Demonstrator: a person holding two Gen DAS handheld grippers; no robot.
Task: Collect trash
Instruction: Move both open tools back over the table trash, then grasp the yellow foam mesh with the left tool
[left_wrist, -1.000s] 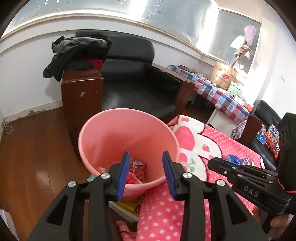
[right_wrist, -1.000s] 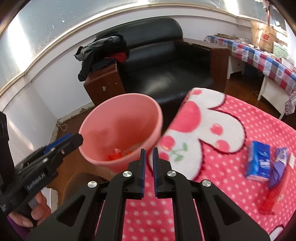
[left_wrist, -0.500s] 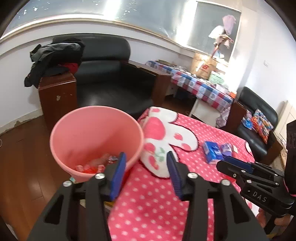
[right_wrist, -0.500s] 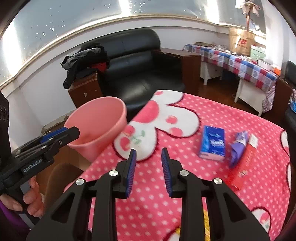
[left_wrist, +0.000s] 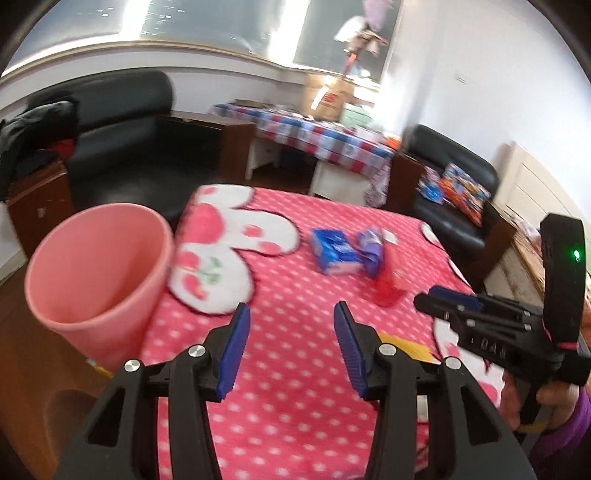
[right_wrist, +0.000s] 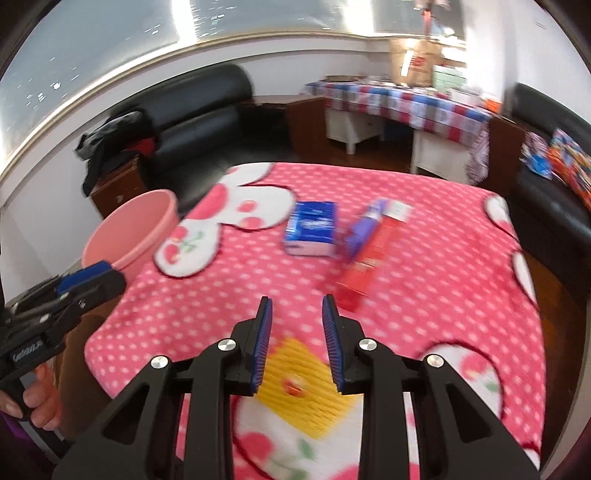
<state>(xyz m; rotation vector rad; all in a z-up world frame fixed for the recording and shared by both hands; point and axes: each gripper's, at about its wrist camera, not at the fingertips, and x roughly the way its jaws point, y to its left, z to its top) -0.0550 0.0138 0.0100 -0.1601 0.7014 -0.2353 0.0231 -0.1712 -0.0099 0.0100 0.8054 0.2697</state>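
Observation:
A pink bin (left_wrist: 99, 273) stands at the left edge of the pink polka-dot table (left_wrist: 295, 369); it also shows in the right wrist view (right_wrist: 133, 236). A blue tissue pack (right_wrist: 312, 229), a purple wrapper (right_wrist: 364, 229) and a red box (right_wrist: 373, 258) lie together on the cloth; they also show in the left wrist view, the blue tissue pack (left_wrist: 334, 251), the purple wrapper (left_wrist: 371, 247), the red box (left_wrist: 391, 277). My left gripper (left_wrist: 291, 328) is open and empty above the cloth. My right gripper (right_wrist: 297, 317) is open and empty, short of the red box.
A black armchair (left_wrist: 122, 147) with clothes on a brown side cabinet (left_wrist: 33, 199) stands behind the bin. A checkered table (right_wrist: 402, 107) and a black sofa (left_wrist: 454, 195) with cushions lie beyond the table. The floor is wood.
Both grippers have swung right, away from the bin and towards the items on the cloth. The right gripper went from shut to open. The left has opened wider.

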